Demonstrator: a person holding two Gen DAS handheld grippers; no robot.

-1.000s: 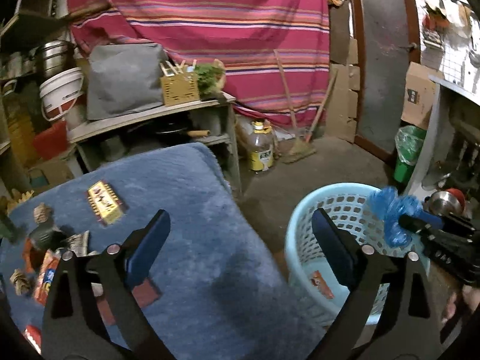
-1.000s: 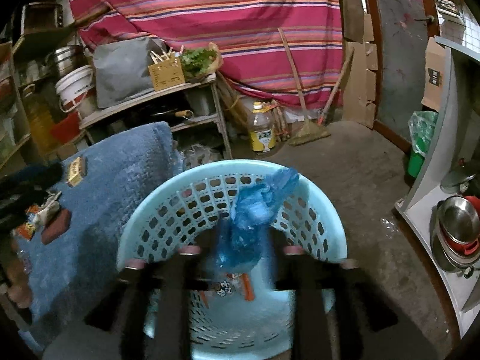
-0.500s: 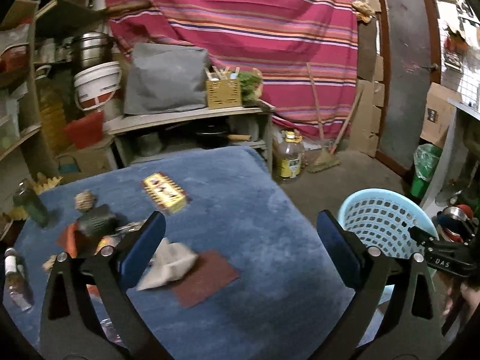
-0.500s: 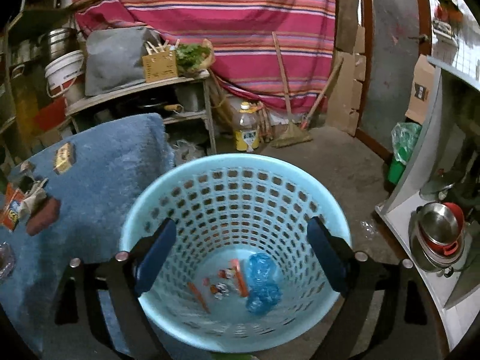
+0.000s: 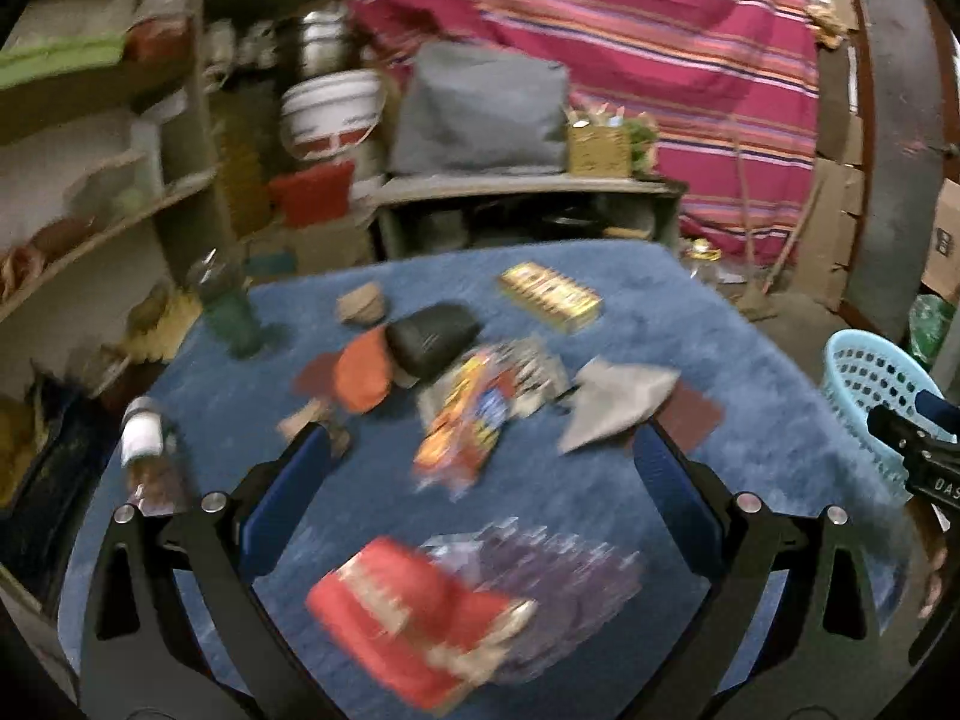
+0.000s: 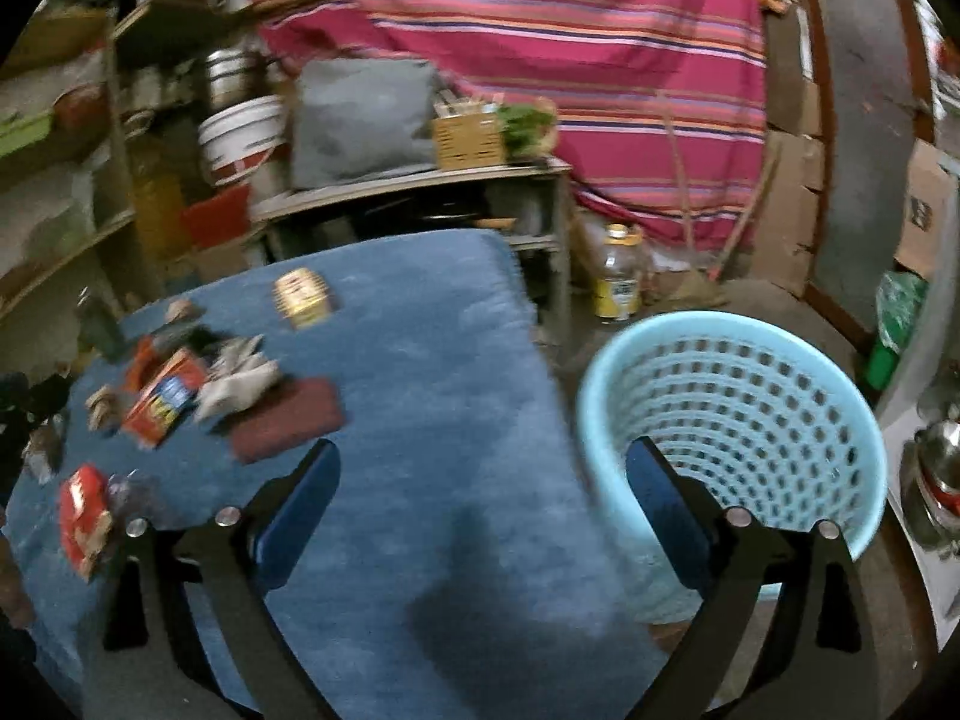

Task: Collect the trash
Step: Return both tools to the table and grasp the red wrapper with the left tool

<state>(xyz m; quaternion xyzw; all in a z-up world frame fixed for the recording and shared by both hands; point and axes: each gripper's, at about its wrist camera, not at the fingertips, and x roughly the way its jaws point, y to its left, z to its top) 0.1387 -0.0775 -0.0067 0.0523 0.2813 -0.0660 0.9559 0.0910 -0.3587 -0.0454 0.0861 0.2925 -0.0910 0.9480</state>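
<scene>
Litter lies on the blue-carpeted table (image 5: 600,516): a red wrapper (image 5: 414,618) on a clear plastic bag (image 5: 558,576), an orange snack packet (image 5: 468,420), a crumpled grey paper (image 5: 618,402) and a yellow box (image 5: 549,294). My left gripper (image 5: 480,480) hovers open over the near litter, nothing between its fingers. The light blue basket (image 6: 750,408) stands on the floor off the table's right edge. My right gripper (image 6: 483,468) straddles the table edge and the basket's rim, its jaws still opening and empty. The basket's contents are hidden.
A green bottle (image 5: 231,312) and a white-capped small bottle (image 5: 144,438) stand at the table's left. Shelves line the left wall. A bench (image 6: 420,180) with a grey bag stands behind. An oil bottle (image 6: 618,276) is on the floor, and metal bowls (image 6: 942,468) sit at right.
The right gripper dropped the blue plastic bag into the basket, opened wide and swung left toward the table. The left gripper swept left from the basket to over the litter.
</scene>
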